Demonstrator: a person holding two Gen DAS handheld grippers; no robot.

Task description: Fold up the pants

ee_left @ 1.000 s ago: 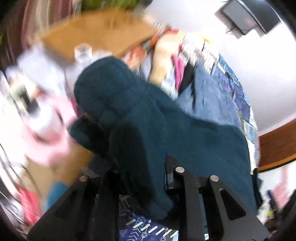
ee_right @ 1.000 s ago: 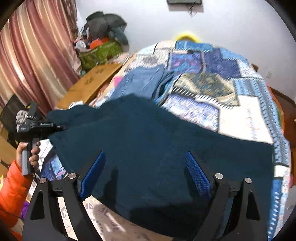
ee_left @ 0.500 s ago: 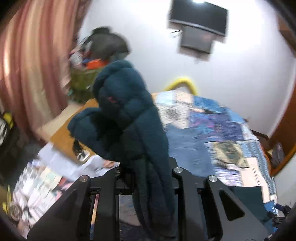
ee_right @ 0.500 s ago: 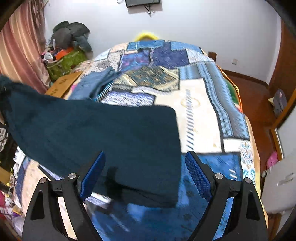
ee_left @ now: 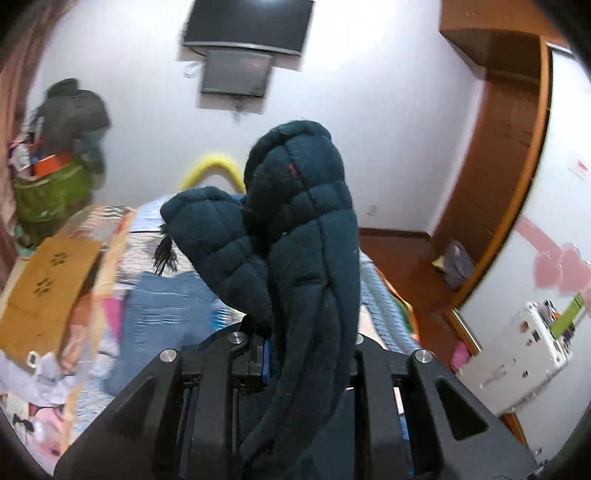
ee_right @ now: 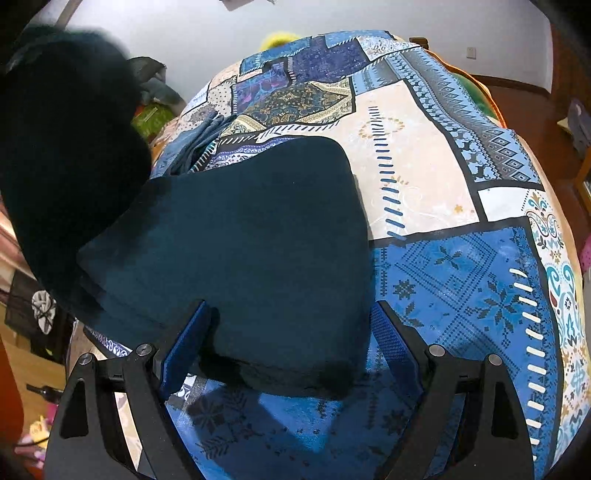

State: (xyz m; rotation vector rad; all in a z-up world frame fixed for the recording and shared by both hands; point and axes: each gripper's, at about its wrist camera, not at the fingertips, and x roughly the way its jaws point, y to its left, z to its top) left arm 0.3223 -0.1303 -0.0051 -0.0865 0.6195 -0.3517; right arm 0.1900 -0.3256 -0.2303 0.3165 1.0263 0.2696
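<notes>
The dark teal fleece pants [ee_right: 251, 243] lie on the patchwork bedspread [ee_right: 461, 280], with one end lifted at the left of the right wrist view. My left gripper [ee_left: 306, 354] is shut on the bunched waist end of the pants [ee_left: 306, 229] and holds it up in the air above the bed. My right gripper [ee_right: 291, 332] is open and empty, its blue pads [ee_right: 186, 347] on either side of the pants' near edge, just above the cloth.
A folded pair of blue jeans [ee_left: 162, 314] lies on the bed's left part. A cardboard box [ee_left: 44, 291] and clutter stand to the left. A television [ee_left: 247, 22] hangs on the far wall. A wooden door frame [ee_left: 506, 155] is at the right.
My left gripper has swung the held end of the pants up and over the bed. The cloth under my right gripper now lies doubled and closer.
</notes>
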